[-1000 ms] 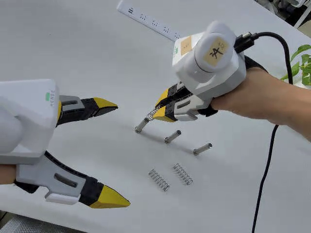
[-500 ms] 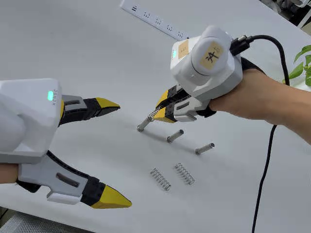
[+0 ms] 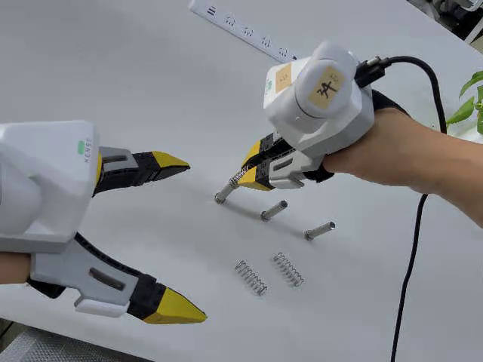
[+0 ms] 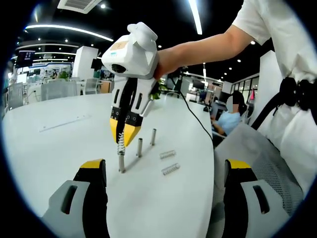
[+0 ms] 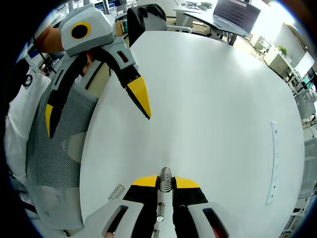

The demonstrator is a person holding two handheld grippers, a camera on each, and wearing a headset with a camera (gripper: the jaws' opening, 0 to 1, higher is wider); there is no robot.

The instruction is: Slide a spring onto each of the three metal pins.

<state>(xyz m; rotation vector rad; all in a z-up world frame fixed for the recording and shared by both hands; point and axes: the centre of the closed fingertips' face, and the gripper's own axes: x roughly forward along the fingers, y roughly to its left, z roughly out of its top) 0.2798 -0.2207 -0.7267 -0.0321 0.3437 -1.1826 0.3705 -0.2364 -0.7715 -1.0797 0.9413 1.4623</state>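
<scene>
Three metal pins stand on the white table (image 3: 113,83): a left pin (image 3: 223,195), a middle pin (image 3: 273,210) and a right pin (image 3: 319,230). My right gripper (image 3: 251,175) is shut on a spring (image 3: 240,179), whose lower end meets the top of the left pin. The left gripper view shows that spring (image 4: 120,144) right above the pin (image 4: 121,162). From the right gripper's own view the spring (image 5: 166,179) sticks out between the closed yellow tips. Two loose springs (image 3: 250,277) (image 3: 287,269) lie in front of the pins. My left gripper (image 3: 192,241) is open, to the left of the pins.
A white power strip (image 3: 243,32) lies at the far edge of the table. A black cable (image 3: 413,249) trails from the right gripper down the right side. Green plant leaves (image 3: 466,105) show at the right edge.
</scene>
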